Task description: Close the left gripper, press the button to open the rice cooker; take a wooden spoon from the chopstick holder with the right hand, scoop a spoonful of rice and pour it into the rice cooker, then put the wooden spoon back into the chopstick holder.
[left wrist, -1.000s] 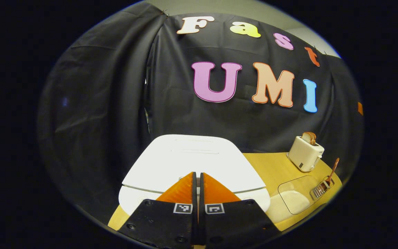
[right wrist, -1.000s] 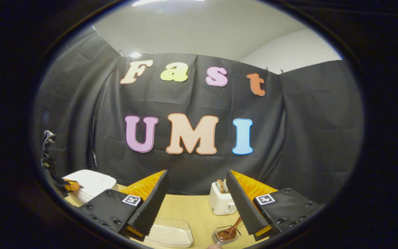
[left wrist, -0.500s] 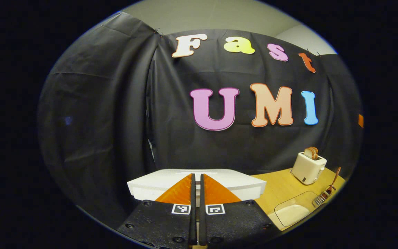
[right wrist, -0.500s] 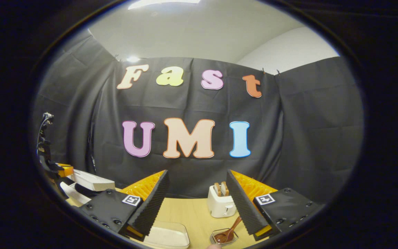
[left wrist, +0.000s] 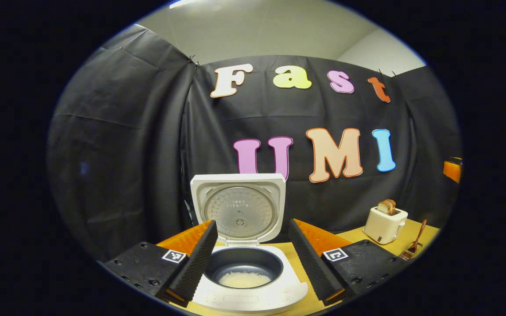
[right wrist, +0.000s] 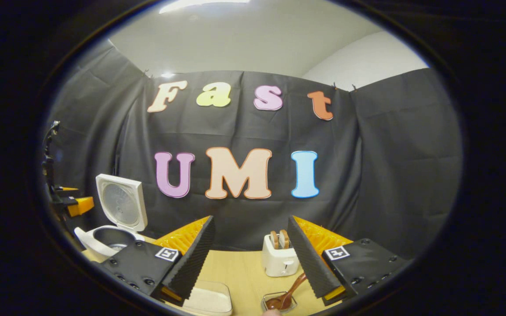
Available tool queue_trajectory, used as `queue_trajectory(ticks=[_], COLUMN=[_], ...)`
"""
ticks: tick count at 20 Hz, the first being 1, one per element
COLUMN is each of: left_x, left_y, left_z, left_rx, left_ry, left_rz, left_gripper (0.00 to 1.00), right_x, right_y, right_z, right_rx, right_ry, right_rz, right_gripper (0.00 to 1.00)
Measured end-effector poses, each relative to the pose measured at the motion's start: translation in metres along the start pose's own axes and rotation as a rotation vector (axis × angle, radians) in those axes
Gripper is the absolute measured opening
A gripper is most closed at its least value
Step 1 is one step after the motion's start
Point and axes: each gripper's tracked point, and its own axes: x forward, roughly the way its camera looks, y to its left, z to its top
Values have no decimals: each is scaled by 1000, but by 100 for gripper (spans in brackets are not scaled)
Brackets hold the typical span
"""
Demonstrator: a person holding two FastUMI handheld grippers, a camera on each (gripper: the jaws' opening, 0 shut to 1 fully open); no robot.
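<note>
**Cooker open, spoon in holder**

Black-draped booth, wooden tabletop [right wrist: 244, 272]. Rice cooker [left wrist: 246, 281] gapes ahead of the wide-open, empty left tool [left wrist: 251, 274], rice inside. Right tool [right wrist: 251, 267], likewise spread and empty, hovers above the wooden spoon [right wrist: 286, 296] in the chopstick holder [right wrist: 279, 303]: either fetching or just returned.

The left claw [left wrist: 251, 259] has its fingers spread wide apart, holding nothing, and hangs level in the air. In the right gripper view it appears again far off at the left edge [right wrist: 66, 202]. The right claw [right wrist: 251, 259] is likewise spread wide, level, and holding nothing.
</note>
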Motion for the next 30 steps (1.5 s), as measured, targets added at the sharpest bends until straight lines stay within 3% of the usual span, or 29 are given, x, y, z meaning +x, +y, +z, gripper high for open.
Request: queue_trajectory(ticks=[1,18,30], left_x=[-4,-68,-80], left_y=[-2,-26,-43], left_z=[3,19,26], left_rx=[-4,-11,33], left_ry=[-3,4,10], left_rz=[2,64,83], left_gripper=[96,98,96], right_x=[4,86,105], right_y=[-3,-97,-133], right_z=[-3,-129,-258], right_rx=[3,-47,12], right_ry=[6,233,518], right_rz=[5,-19,-17], right_gripper=[100,100,100])
